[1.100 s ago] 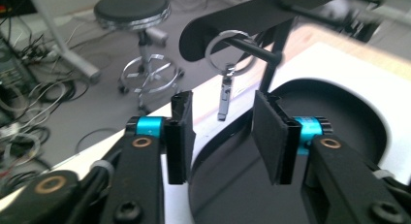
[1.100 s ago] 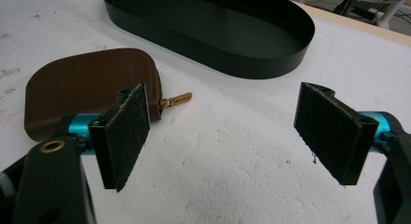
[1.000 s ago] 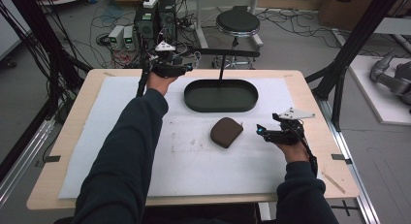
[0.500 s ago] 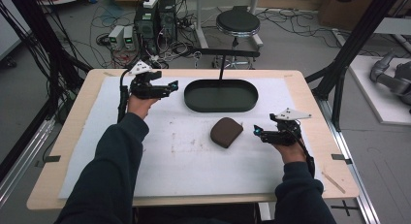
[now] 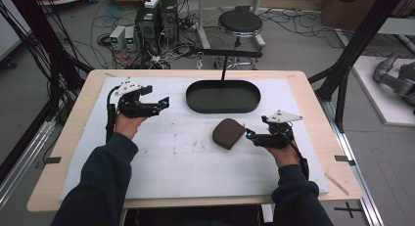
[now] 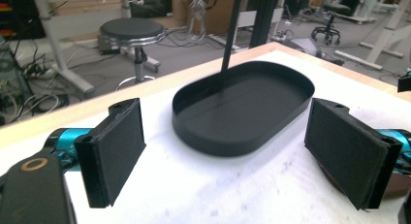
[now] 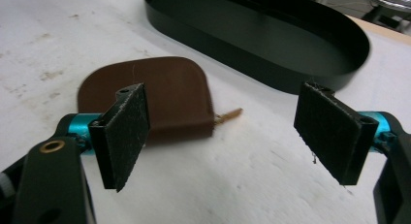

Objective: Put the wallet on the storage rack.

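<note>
A brown leather pouch (image 5: 227,133) with a small zip pull lies flat on the white mat, in front of a black oval tray (image 5: 222,110). My right gripper (image 5: 250,134) sits just right of the pouch, open and pointing at it. In the right gripper view the pouch (image 7: 160,95) lies ahead, partly behind the left jaw, with nothing between the pads of my right gripper (image 7: 222,93). My left gripper (image 5: 164,102) hovers left of the tray. Its jaws have just been opening and are empty. In the left gripper view my left gripper (image 6: 224,110) frames the tray (image 6: 218,146).
A thin black post (image 5: 224,69) with a crossbar rises from the tray's far side. The white mat (image 5: 161,167) covers most of the wooden table (image 5: 63,152). Beyond the far edge are a stool (image 5: 240,23), computers and cables on the floor.
My left hand has come away from the post at the tray's far side, moving left and toward the person. My right gripper has edged left, closer to the pouch.
</note>
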The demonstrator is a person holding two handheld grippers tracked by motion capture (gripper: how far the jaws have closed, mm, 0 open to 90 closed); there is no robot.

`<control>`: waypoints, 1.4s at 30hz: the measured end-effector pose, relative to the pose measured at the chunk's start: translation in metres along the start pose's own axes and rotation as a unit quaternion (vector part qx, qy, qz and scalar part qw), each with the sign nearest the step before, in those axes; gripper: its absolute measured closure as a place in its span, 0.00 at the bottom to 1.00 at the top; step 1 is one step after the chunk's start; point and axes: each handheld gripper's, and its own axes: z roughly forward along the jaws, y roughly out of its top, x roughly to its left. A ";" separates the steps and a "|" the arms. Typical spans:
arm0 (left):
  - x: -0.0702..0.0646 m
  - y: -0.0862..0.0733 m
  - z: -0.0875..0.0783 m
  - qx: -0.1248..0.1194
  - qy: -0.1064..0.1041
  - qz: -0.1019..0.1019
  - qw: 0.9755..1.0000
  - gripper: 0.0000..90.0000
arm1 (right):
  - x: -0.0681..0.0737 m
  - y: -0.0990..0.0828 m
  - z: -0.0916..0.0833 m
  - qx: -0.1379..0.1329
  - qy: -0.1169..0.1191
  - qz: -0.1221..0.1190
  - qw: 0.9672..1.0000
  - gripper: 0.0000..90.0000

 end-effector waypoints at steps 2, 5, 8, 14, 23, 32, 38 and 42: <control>0.000 -0.010 -0.008 -0.008 0.012 0.000 1.000 0.16 | 0.003 0.002 0.002 0.002 0.005 -0.004 1.000 0.25; 0.000 -0.023 -0.021 -0.018 0.028 0.006 0.999 0.16 | 0.011 0.007 0.009 0.002 0.018 -0.017 1.000 0.31; 0.000 -0.037 -0.033 -0.012 0.034 0.000 0.999 0.16 | 0.022 0.012 0.015 0.005 0.022 -0.028 0.999 0.31; 0.001 -0.057 -0.048 0.005 0.048 -0.020 0.999 0.16 | 0.045 0.025 0.040 0.017 0.060 -0.034 0.997 0.47; 0.002 -0.083 -0.056 0.024 0.057 -0.036 0.997 0.16 | 0.072 0.028 0.082 0.063 0.108 -0.052 0.991 0.67; 0.004 -0.085 -0.058 0.019 0.056 -0.035 0.998 0.16 | 0.073 0.025 0.074 0.090 0.108 -0.119 0.983 0.72; 0.005 -0.085 -0.063 0.015 0.060 -0.034 0.997 0.16 | 0.064 0.018 0.058 0.108 0.111 -0.177 0.972 0.72; 0.005 -0.084 -0.064 0.013 0.061 -0.035 0.997 0.16 | 0.054 0.010 0.044 0.118 0.113 -0.179 0.970 0.70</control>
